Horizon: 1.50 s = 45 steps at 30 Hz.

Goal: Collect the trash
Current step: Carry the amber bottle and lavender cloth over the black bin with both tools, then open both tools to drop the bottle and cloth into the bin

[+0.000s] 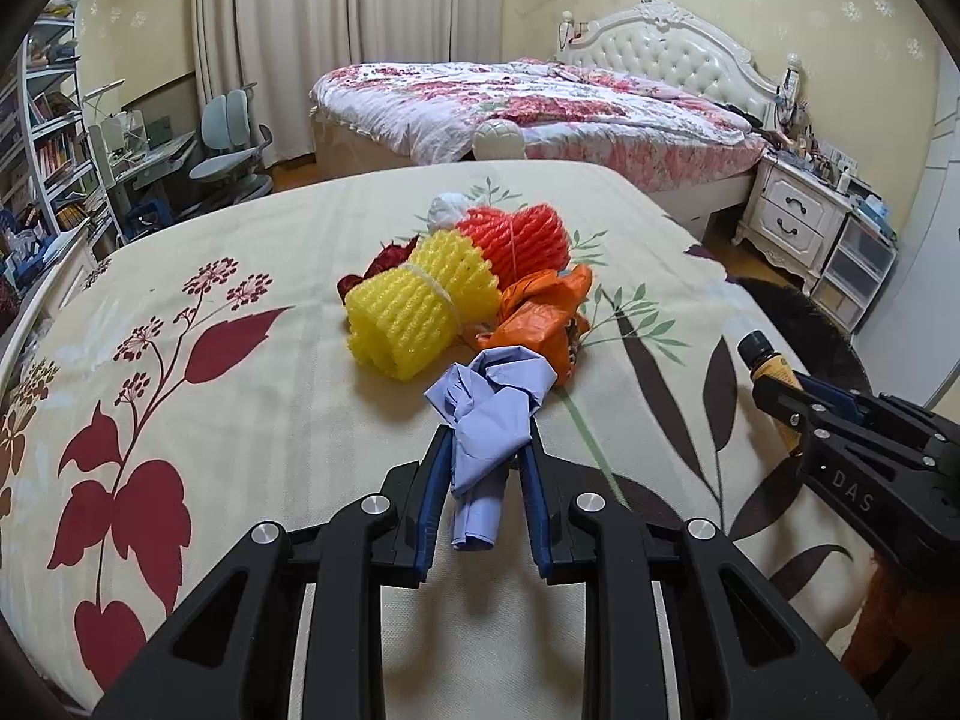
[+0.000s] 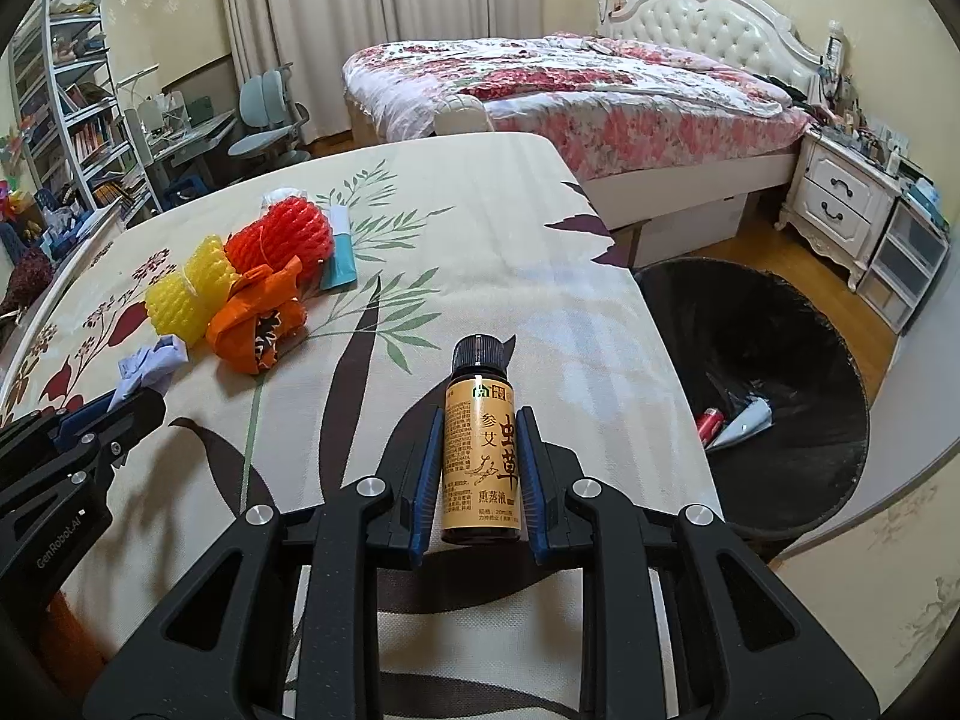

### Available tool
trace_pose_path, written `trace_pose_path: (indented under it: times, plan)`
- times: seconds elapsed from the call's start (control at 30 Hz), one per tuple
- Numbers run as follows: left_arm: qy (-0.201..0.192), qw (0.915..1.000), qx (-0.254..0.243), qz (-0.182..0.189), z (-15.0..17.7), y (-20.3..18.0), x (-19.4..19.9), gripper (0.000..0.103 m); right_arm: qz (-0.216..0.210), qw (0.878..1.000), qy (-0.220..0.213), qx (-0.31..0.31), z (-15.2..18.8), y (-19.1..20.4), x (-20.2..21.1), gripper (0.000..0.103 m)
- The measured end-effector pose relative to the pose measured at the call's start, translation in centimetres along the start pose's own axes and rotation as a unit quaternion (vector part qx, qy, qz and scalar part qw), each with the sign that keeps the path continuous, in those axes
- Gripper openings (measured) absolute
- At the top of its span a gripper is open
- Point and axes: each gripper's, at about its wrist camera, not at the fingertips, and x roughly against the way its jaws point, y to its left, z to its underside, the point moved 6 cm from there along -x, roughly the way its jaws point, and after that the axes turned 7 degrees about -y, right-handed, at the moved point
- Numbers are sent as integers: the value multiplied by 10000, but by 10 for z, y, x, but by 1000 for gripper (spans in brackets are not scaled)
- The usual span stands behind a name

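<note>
On the leaf-print cover [image 2: 480,252], our left gripper [image 1: 483,450] pinches the limp blue glove [image 1: 486,420], our right gripper [image 2: 480,456] the bottle [image 2: 480,450] — either could slip short of the lower-right bin [image 2: 840,372].

Left gripper [image 1: 483,450] and right gripper [image 2: 477,438]: black angular frames, round silver screws, blue ribbed finger pads [image 2: 427,480]; white lettering at frame edges, "DAS" and "GenRobot.AI".
</note>
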Motion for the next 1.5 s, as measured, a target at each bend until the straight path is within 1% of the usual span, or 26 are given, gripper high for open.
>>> trace_pose_path:
  times: [0.13, 0.23, 0.37, 0.5, 0.6, 0.73, 1.0, 1.27, 1.5]
  plan:
    - [-185, 9998, -33, 114, -14, -12, 4, 25, 46, 9999, -119, -34, -6, -8, 8, 23]
    - [-303, 9992, -101, 223, -23, -26, 4, 25, 169, 9995, -254, -63, -13, -20, 15, 23]
    - [-516, 9976, -274, 377, -38, -52, -1, 25, 389, 9984, -391, -156, -22, -46, 22, 23]
    - [-528, 9961, -358, 614, -48, -83, -15, 25, 707, 9960, -489, -247, -31, -79, 22, 23]
    - [-493, 9947, -430, 794, -53, -107, -28, 25, 896, 9941, -529, -301, -35, -102, 19, 23]
    - [-513, 9926, -578, 941, -62, -141, -45, 25, 1067, 9922, -525, -381, -38, -128, 11, 23]
    - [-346, 9910, -785, 1024, -68, -188, -83, 25, 1269, 9892, -462, -574, -36, -168, -6, 24]
    - [-177, 9896, -1027, 993, -67, -214, -111, 25, 1374, 9870, -419, -718, -31, -190, -20, 24]
    - [-46, 9882, -1150, 1009, -65, -228, -124, 25, 1397, 9857, -352, -871, -28, -207, -28, 24]
